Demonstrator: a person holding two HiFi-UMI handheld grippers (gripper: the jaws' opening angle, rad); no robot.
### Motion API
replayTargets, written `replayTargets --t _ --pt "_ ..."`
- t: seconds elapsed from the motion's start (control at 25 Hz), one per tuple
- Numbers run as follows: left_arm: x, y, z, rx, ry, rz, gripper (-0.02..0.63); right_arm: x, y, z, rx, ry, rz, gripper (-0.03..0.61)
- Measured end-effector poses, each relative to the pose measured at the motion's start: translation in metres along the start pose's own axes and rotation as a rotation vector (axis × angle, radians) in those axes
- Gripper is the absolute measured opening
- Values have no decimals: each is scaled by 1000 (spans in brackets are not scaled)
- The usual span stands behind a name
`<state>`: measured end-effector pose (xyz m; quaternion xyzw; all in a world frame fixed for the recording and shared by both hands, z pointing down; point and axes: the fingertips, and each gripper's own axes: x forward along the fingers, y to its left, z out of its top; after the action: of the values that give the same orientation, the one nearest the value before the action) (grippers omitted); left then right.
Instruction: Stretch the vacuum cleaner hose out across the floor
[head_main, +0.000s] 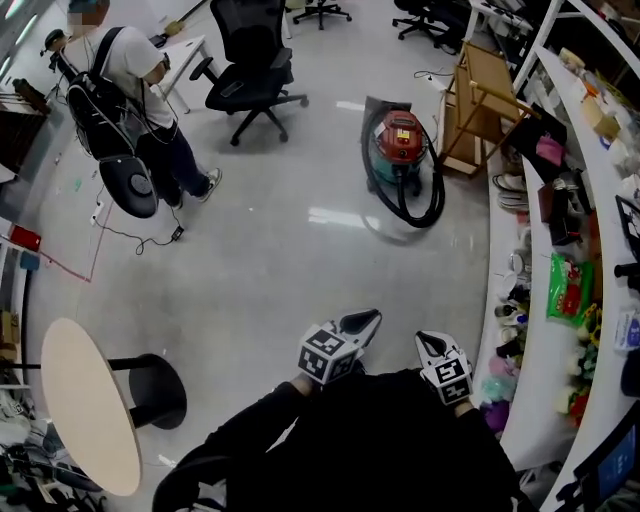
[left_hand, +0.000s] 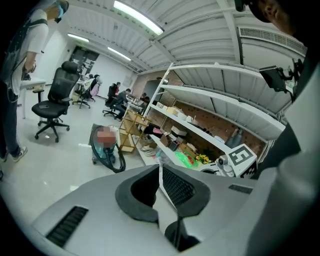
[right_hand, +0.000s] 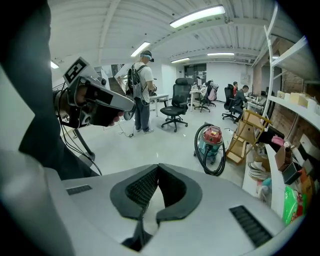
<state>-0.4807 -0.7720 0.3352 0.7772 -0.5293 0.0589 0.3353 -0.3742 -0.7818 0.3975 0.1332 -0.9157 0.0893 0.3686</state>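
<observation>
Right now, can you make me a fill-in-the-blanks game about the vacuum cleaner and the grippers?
The vacuum cleaner has a ___ top.
Its hose is the colour ___ and lies looped beside it.
The left gripper and right gripper are both ___ and empty.
Missing words: red; black; shut.

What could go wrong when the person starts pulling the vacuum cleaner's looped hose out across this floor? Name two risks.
1. The hose lies looped beside the wooden rack; a pull could snag the rack or drag the vacuum cleaner along.
2. Across the open floor stand a person and an office chair, with a loose cable nearby; a stretched hose there could trip someone.
</observation>
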Motion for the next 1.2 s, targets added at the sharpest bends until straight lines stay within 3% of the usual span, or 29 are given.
replayTargets --t 0.28,0.48,0.6,0.76,0.84,1.0,1.2 --pt "13 79 16 -37 38 46 35 54 -34 29 26 38 -6 13" --pt "48 115 45 -52 41 111 35 111 -76 59 5 19 88 13" --pt "68 139 74 -49 24 172 35 145 -117 94 -33 -22 147 14" --pt "90 163 133 -108 -41 240 35 165 -172 156 -75 -91 192 14" --pt "106 171 162 -84 -59 278 35 171 -196 175 -97 -108 221 13" --pt "139 183 200 -31 -75 353 35 183 -246 185 -100 -98 239 14" --pt "181 201 214 -19 -10 349 35 191 -302 181 -8 -104 215 12"
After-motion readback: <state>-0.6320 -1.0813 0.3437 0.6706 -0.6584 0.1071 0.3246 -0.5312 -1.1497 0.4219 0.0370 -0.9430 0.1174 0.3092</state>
